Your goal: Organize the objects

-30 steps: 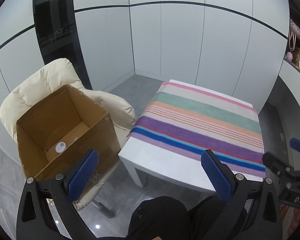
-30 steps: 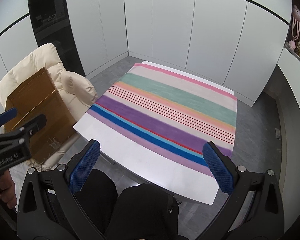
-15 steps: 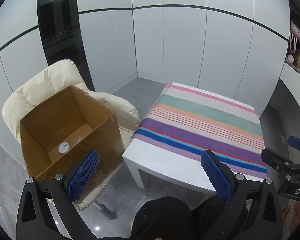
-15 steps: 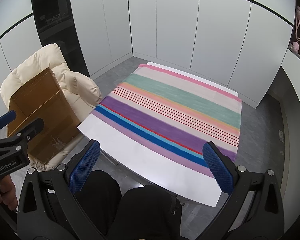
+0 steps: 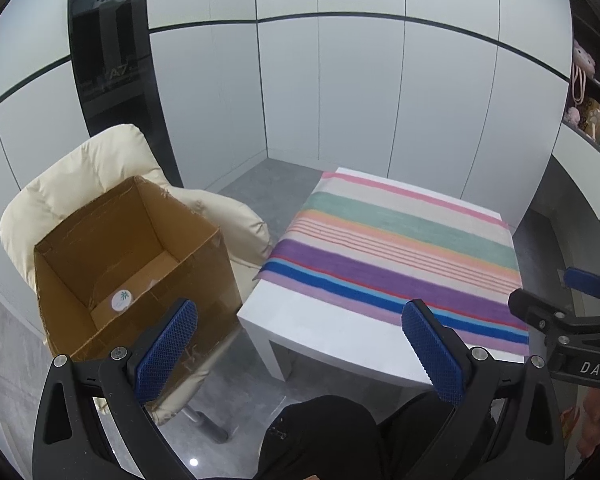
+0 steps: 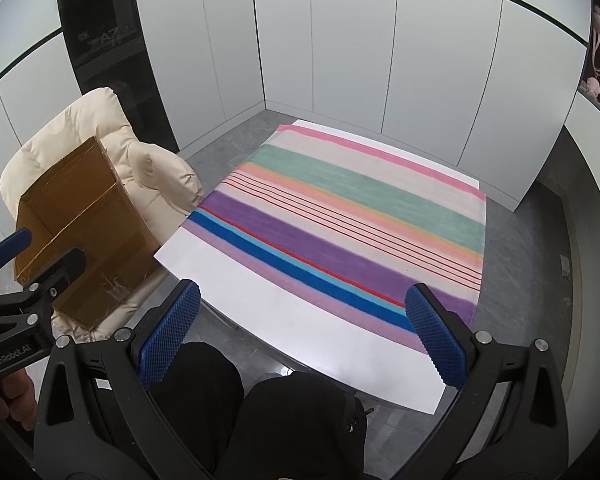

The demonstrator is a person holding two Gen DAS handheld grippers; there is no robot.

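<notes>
The open brown cardboard box (image 5: 132, 264) sits on the cream padded chair (image 5: 80, 176), left of the white worktop (image 6: 260, 292) with its striped cloth (image 6: 340, 216). It lies nearest the left claw (image 5: 300, 344), ahead and leftward; the right claw (image 6: 304, 332) faces the cloth. Both claws gape wide, holding nothing.

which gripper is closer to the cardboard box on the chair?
Left. The left gripper hovers open just beside the cardboard box; the right gripper hangs open over the table's near edge, farther away.
</notes>
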